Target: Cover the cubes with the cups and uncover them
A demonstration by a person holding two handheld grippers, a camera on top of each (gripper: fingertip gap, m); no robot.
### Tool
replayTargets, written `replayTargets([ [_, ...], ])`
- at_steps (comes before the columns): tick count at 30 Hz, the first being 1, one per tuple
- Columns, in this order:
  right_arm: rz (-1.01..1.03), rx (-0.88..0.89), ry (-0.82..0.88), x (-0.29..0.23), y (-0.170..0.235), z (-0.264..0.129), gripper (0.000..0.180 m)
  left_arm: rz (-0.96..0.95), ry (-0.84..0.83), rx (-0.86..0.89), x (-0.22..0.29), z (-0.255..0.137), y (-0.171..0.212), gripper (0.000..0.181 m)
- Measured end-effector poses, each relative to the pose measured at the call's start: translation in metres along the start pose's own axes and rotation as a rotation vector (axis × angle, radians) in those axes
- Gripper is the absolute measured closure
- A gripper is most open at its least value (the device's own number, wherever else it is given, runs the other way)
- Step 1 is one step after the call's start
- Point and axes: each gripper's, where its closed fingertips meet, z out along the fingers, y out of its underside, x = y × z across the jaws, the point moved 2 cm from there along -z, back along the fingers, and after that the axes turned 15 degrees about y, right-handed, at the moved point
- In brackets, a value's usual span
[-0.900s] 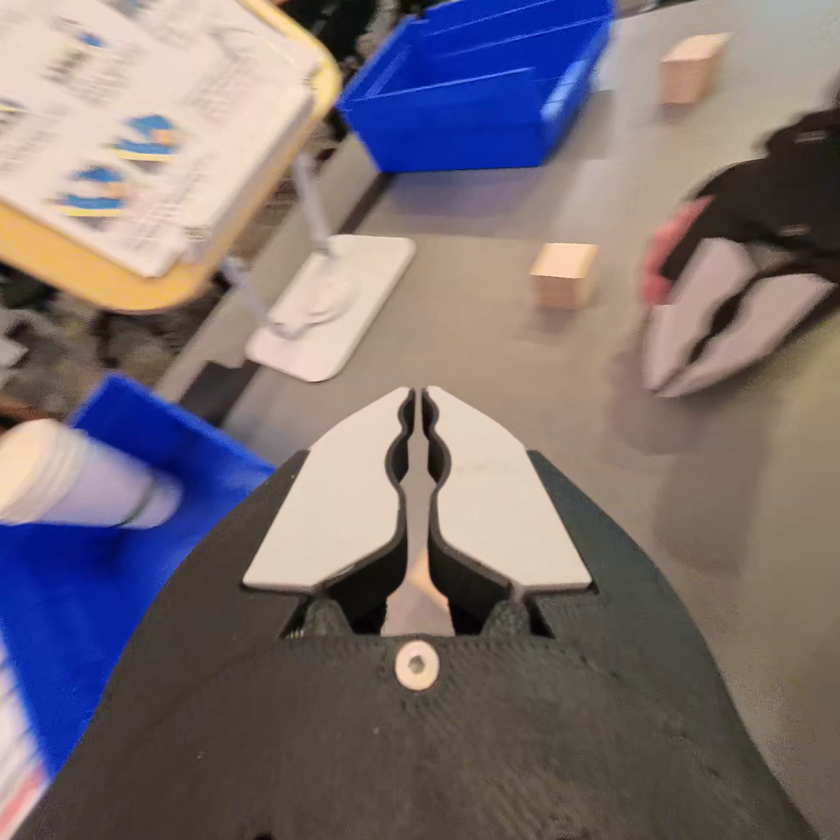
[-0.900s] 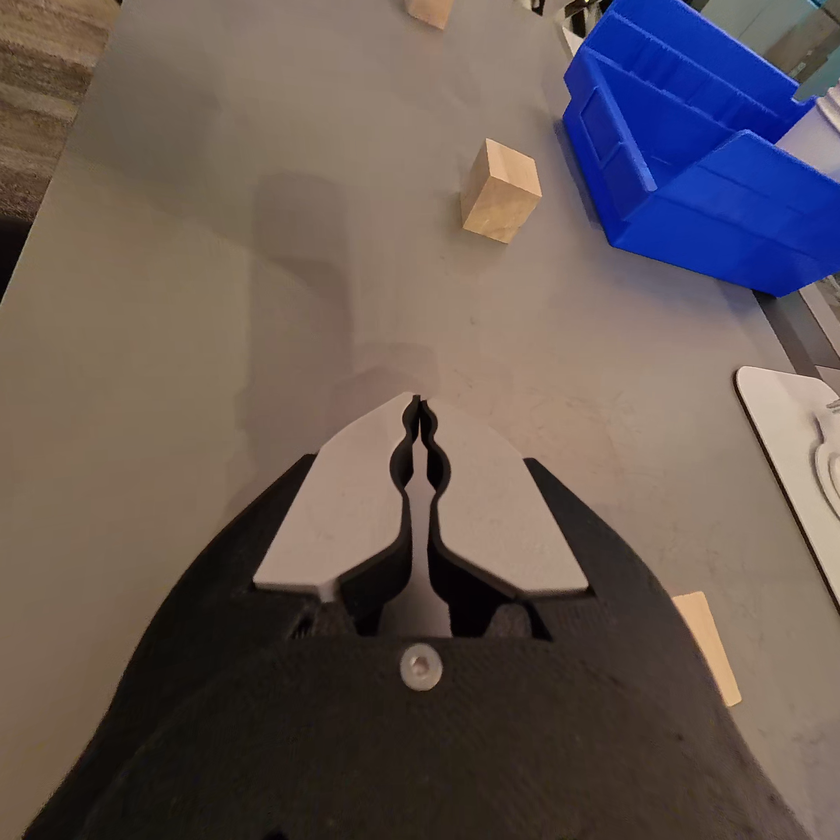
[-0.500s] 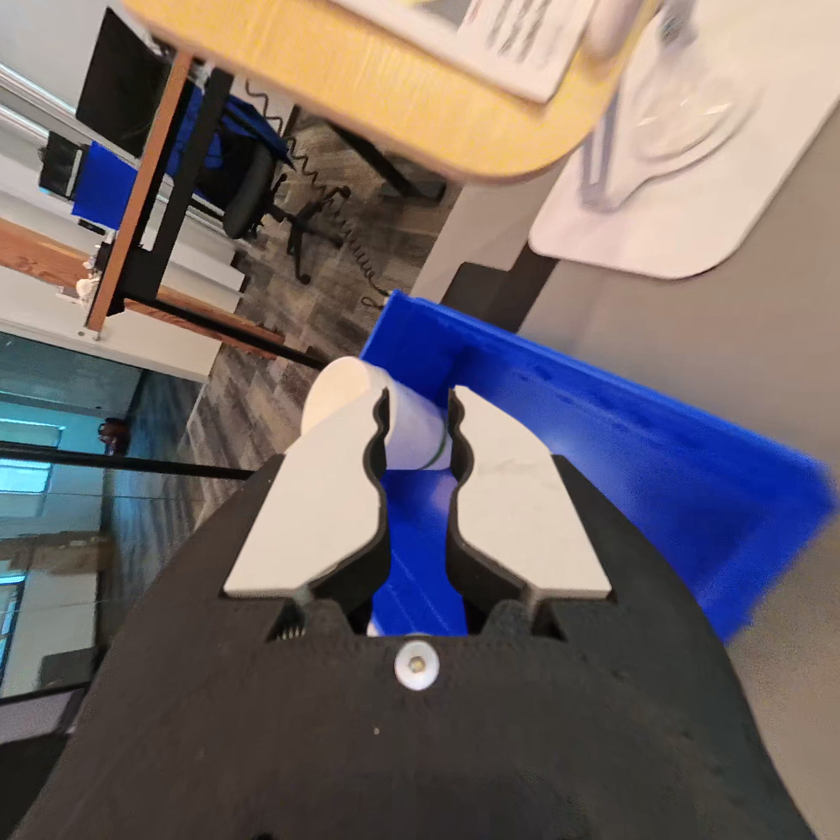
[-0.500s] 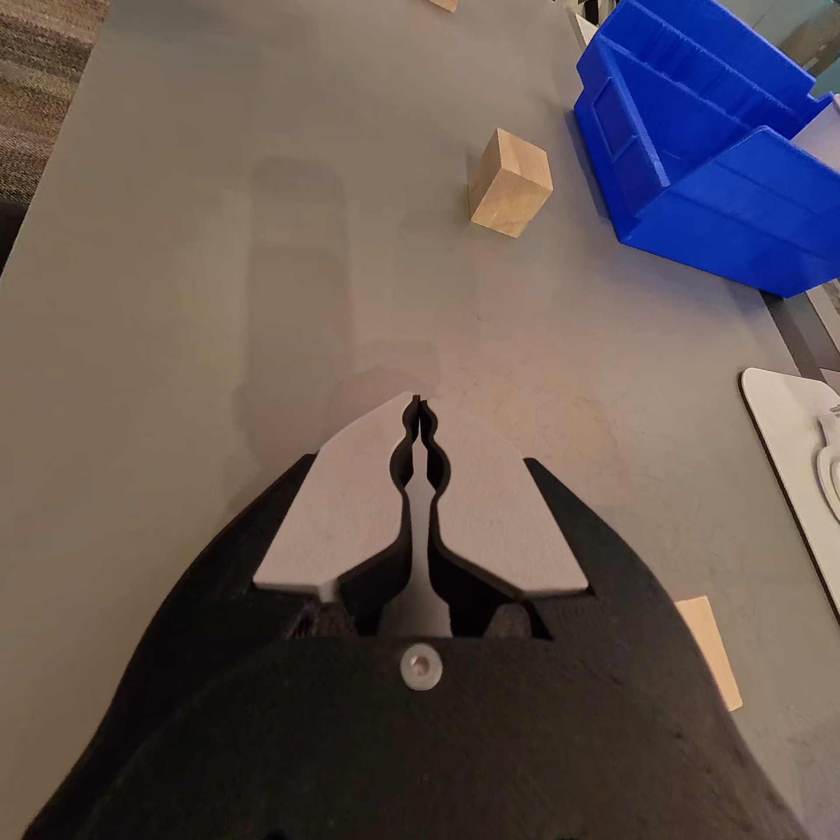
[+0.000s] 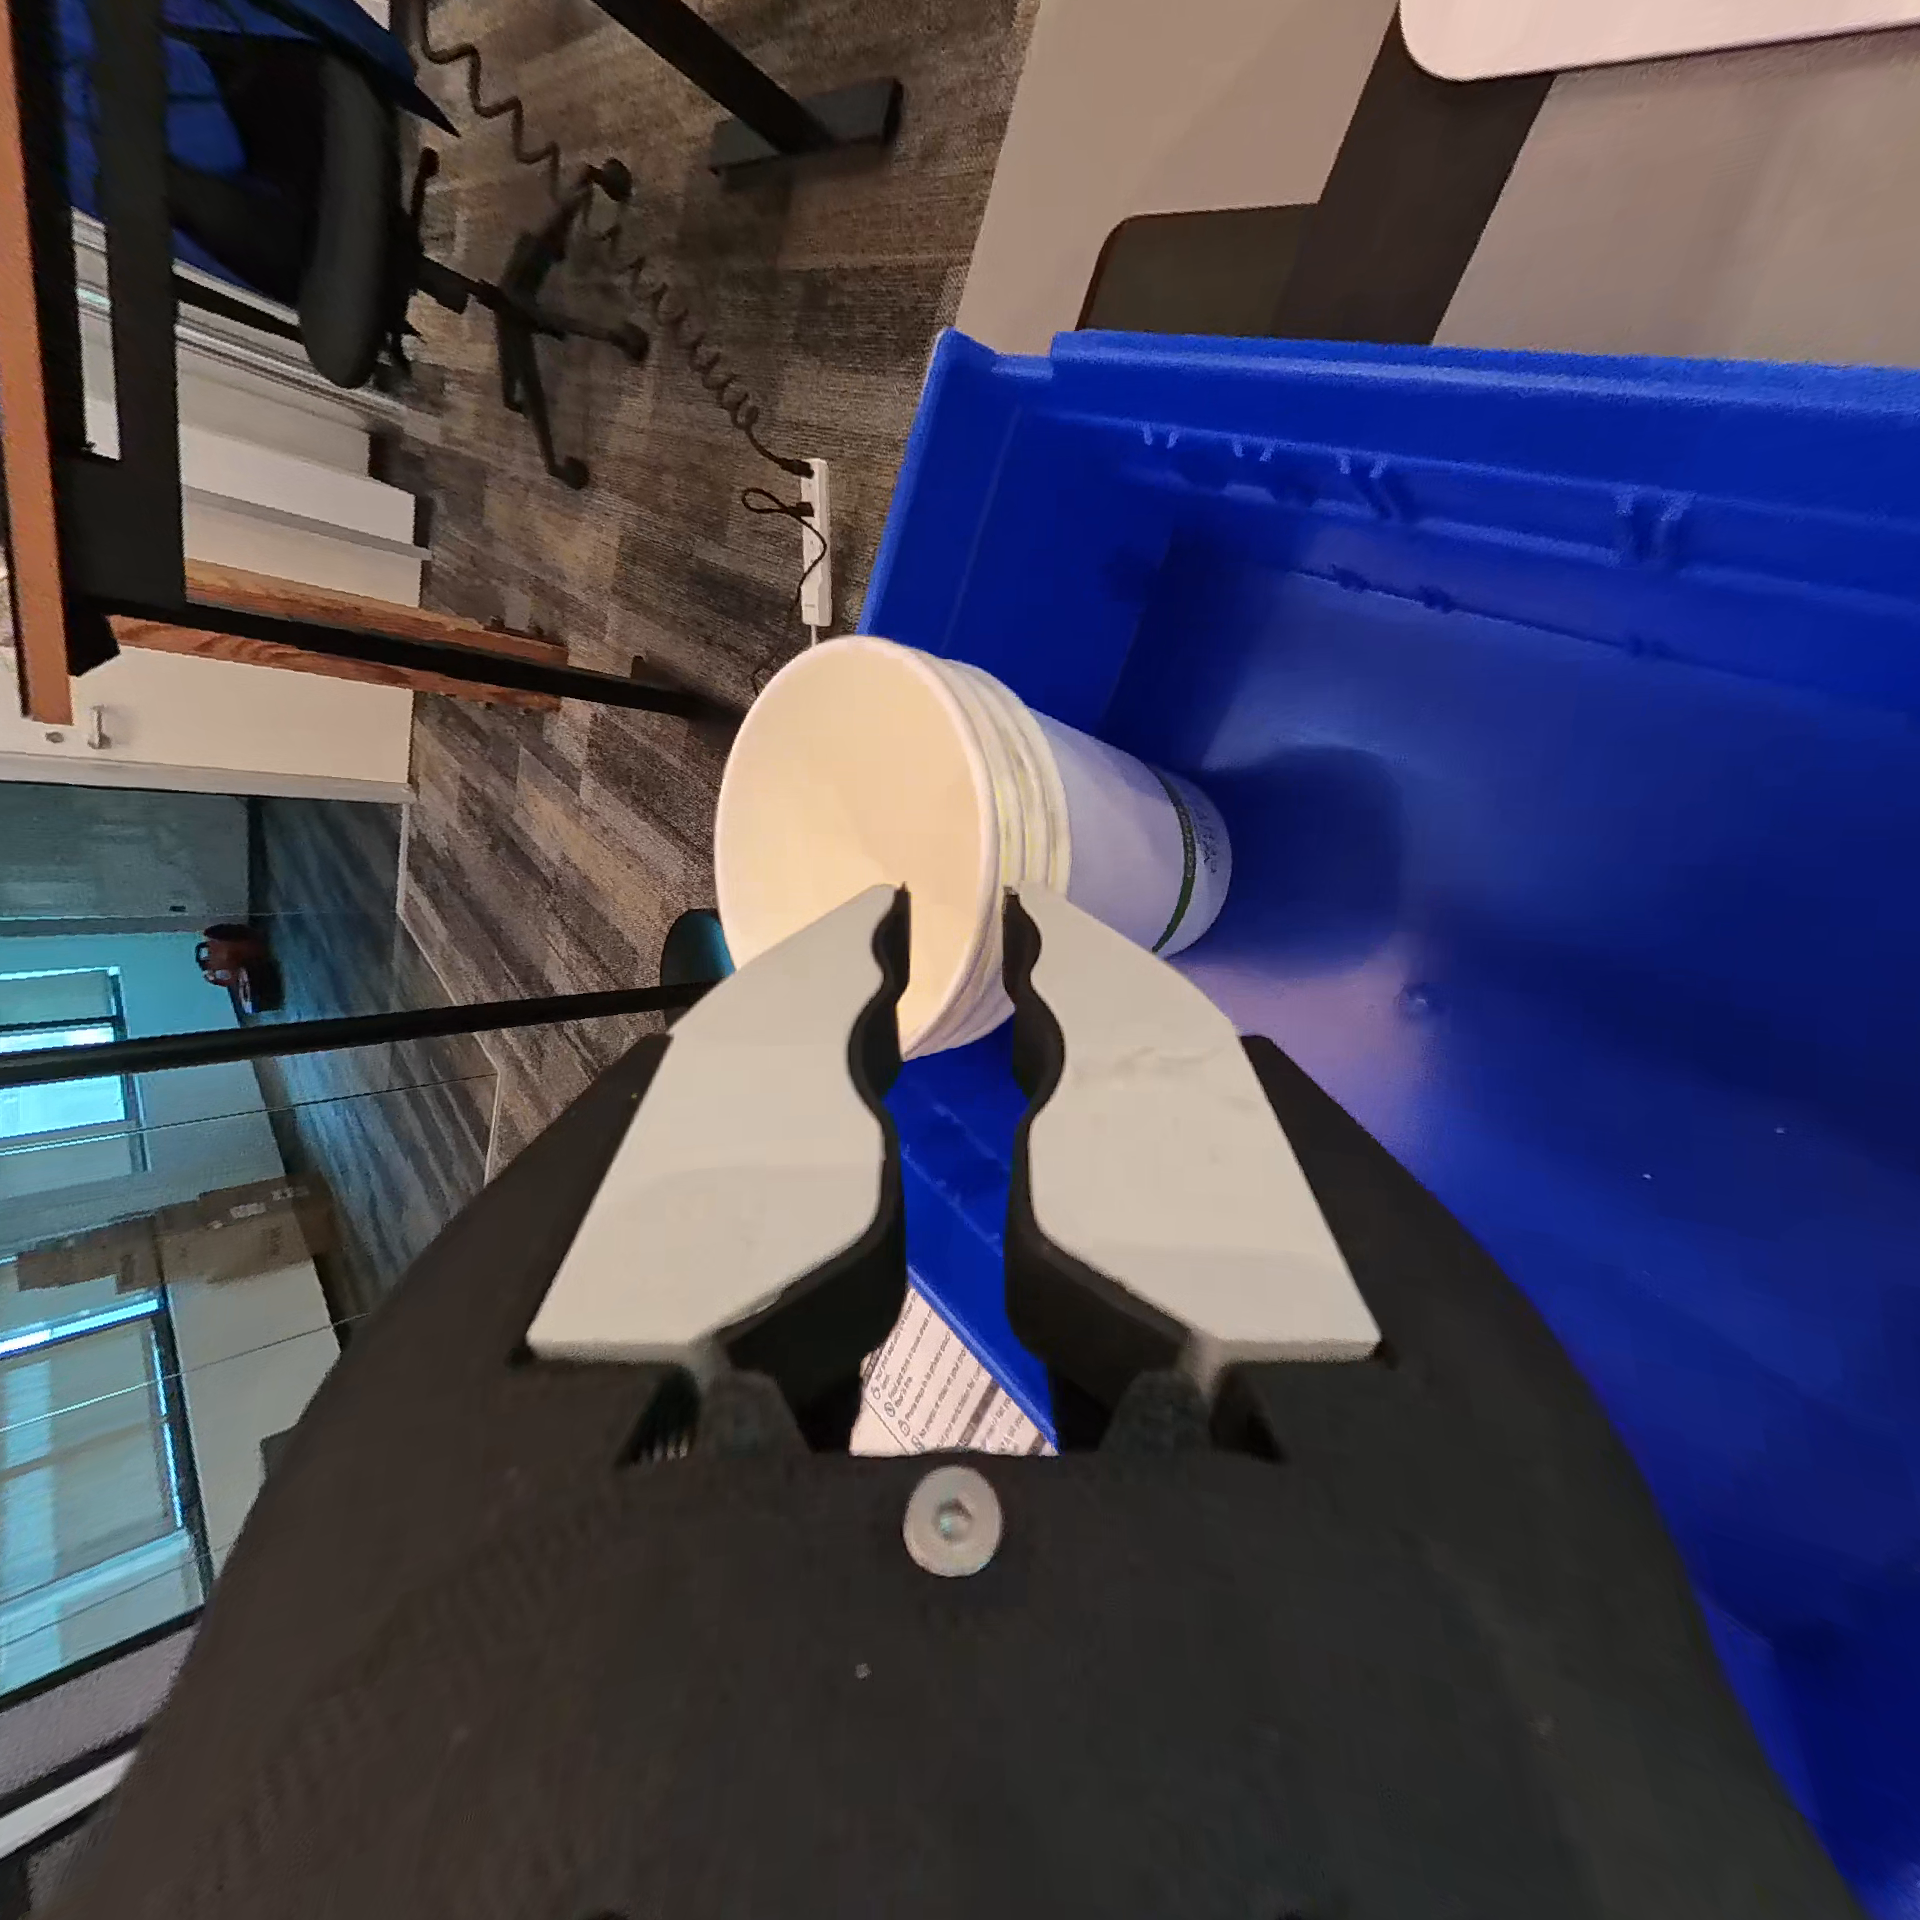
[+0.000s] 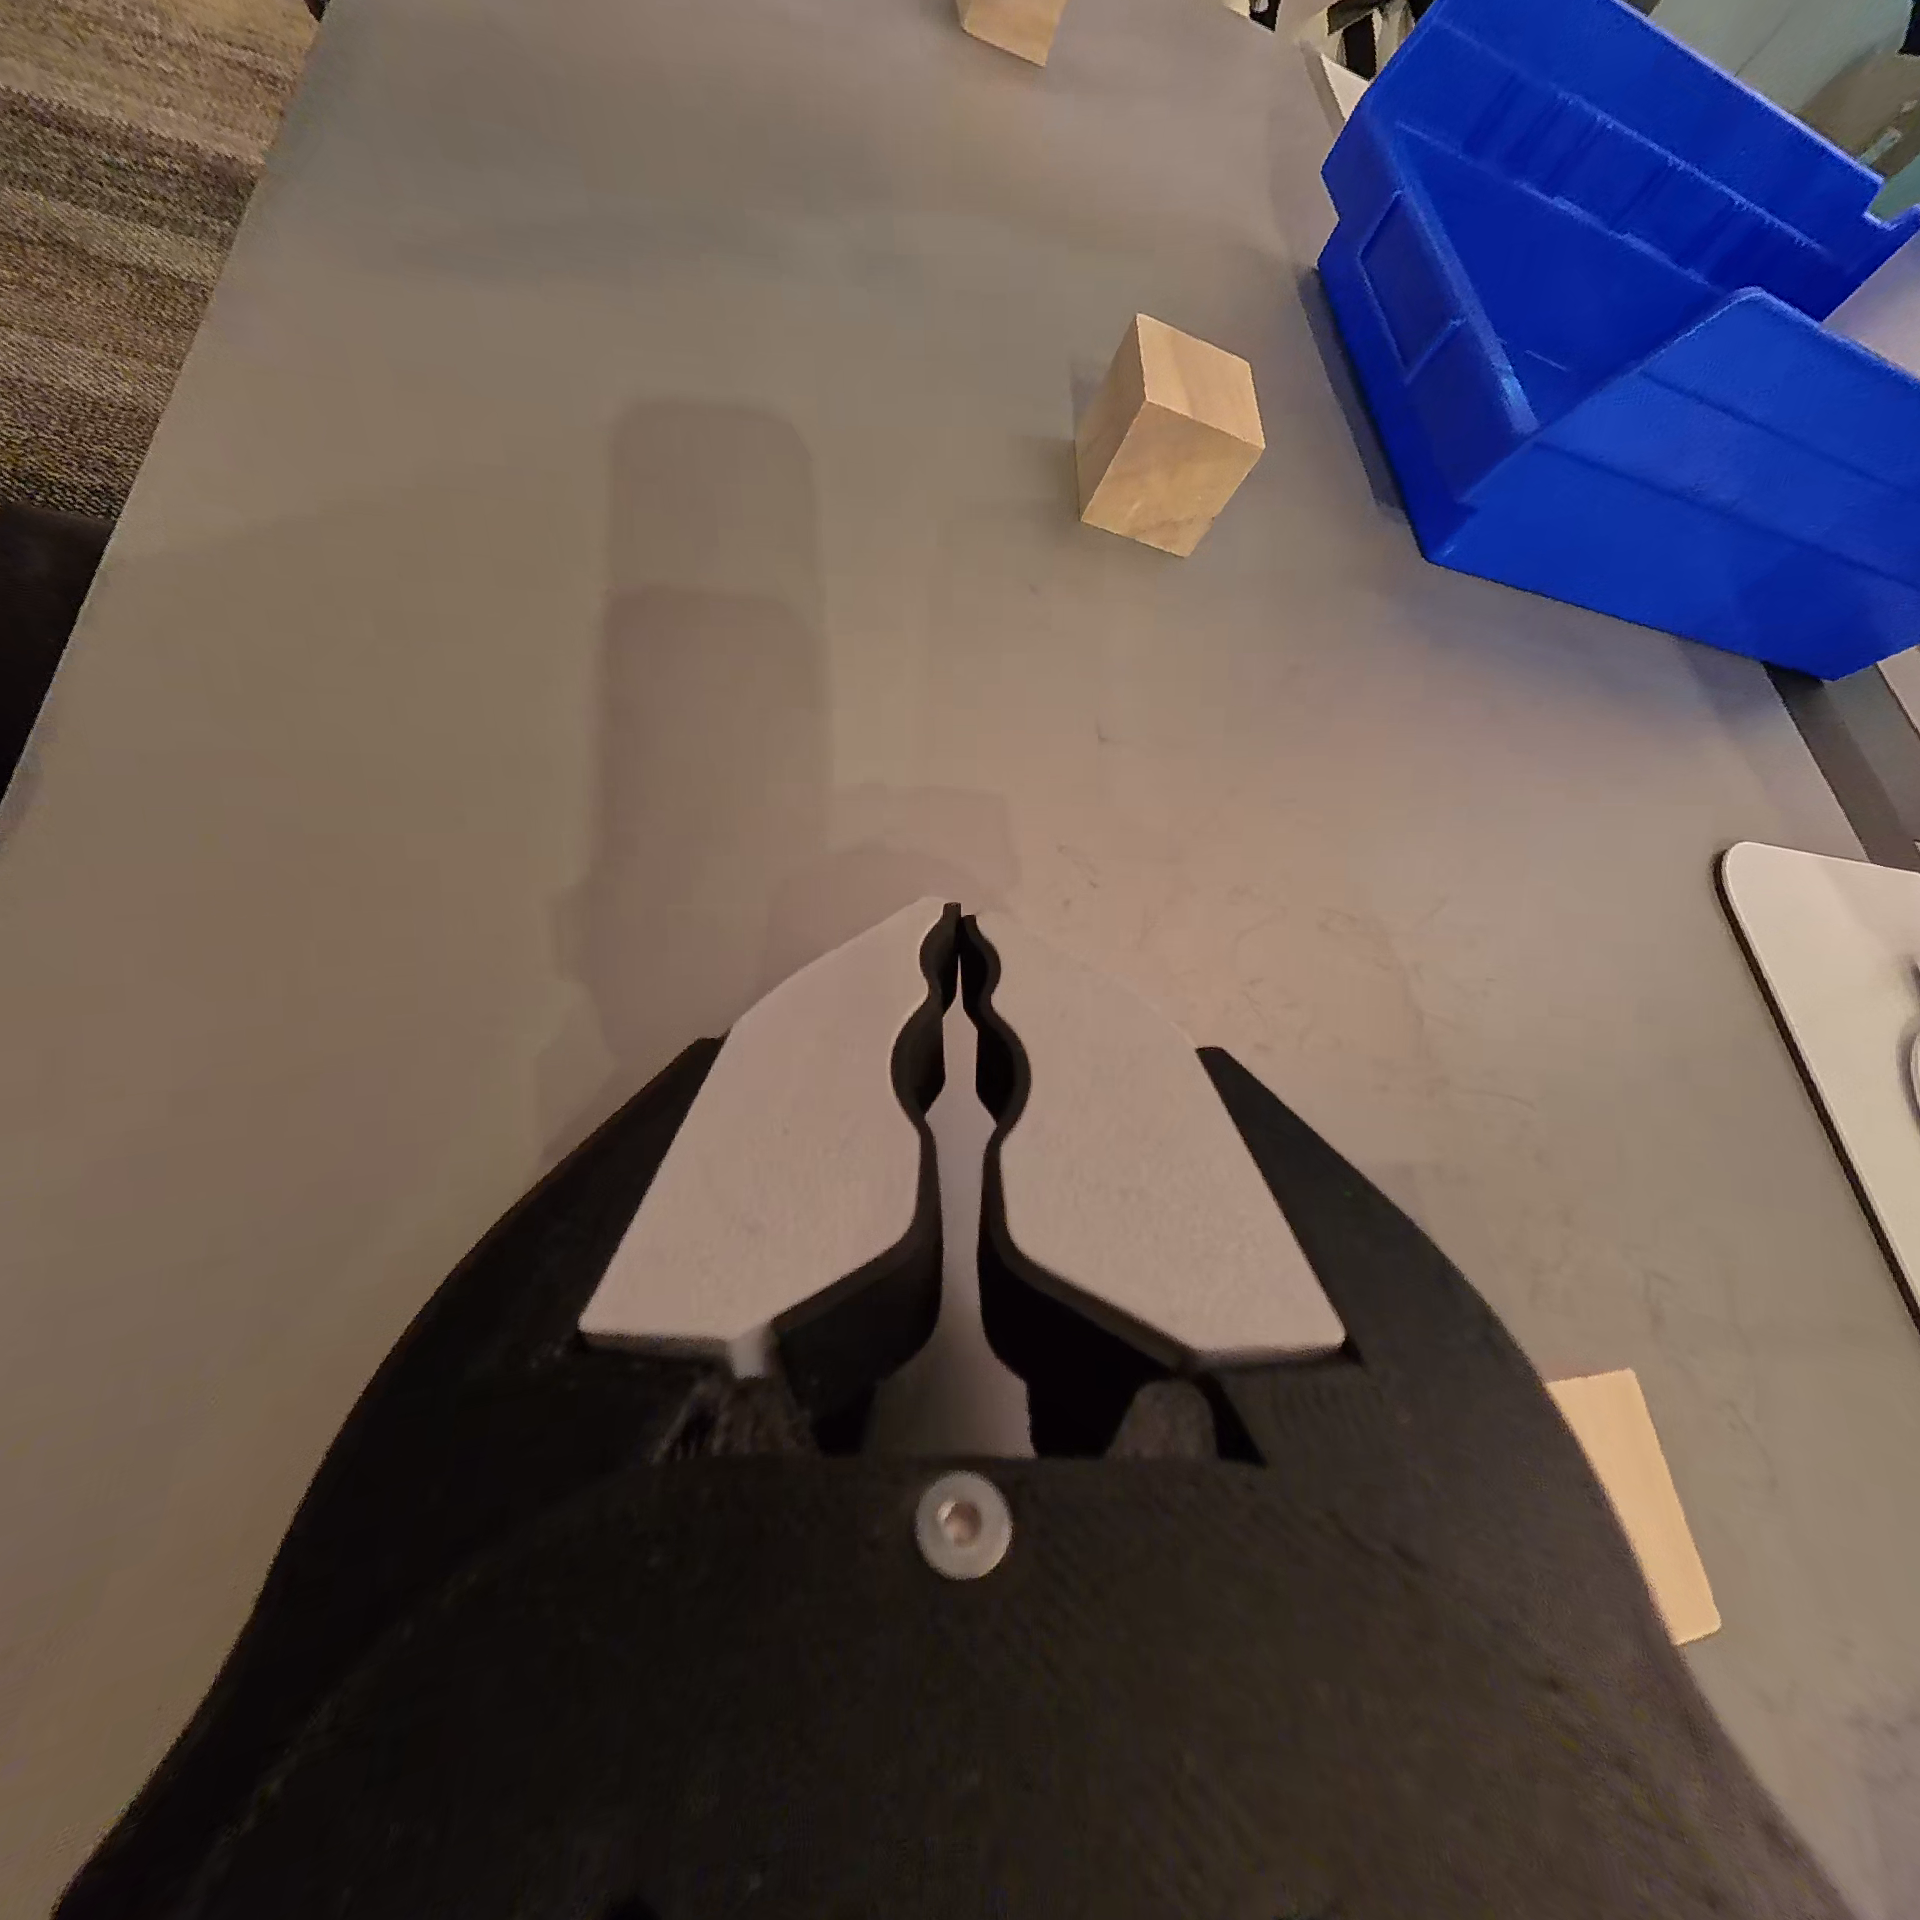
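Grey table (image 6: 520, 520) carries the bare wooden cubes (image 6: 1169, 436), while the paper cups (image 5: 935, 831) lie nested on their side in the blue bin (image 5: 1558, 935). My left gripper (image 5: 956, 904) is partly open with its tips on either side of the stack's rim, holding nothing yet; my right gripper (image 6: 956, 914) is closed and empty above the table. I judge the cups light, thin and easy to crush, so I would pinch the rim wall gently and separate only one.

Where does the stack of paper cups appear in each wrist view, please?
Left wrist view: the stack of paper cups is at the centre, lying in the blue bin, its rim between the left gripper tips.
Right wrist view: not clearly visible.
Shared landmark: the white base plate, top right there, right edge here.
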Motion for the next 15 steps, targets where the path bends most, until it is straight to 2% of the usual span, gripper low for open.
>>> replayTargets([
  [5, 0.002, 0.003, -0.004, -0.0001, -0.0004, -0.0004, 0.180, 0.016, 0.036, -0.024, 0.0007, 0.0040, 0.0027, 0.174],
  [15, 0.001, 0.003, -0.007, -0.0005, -0.0004, -0.0005, 0.180, 0.038, 0.056, -0.048, 0.0002, 0.0046, 0.0023, 0.178],
])
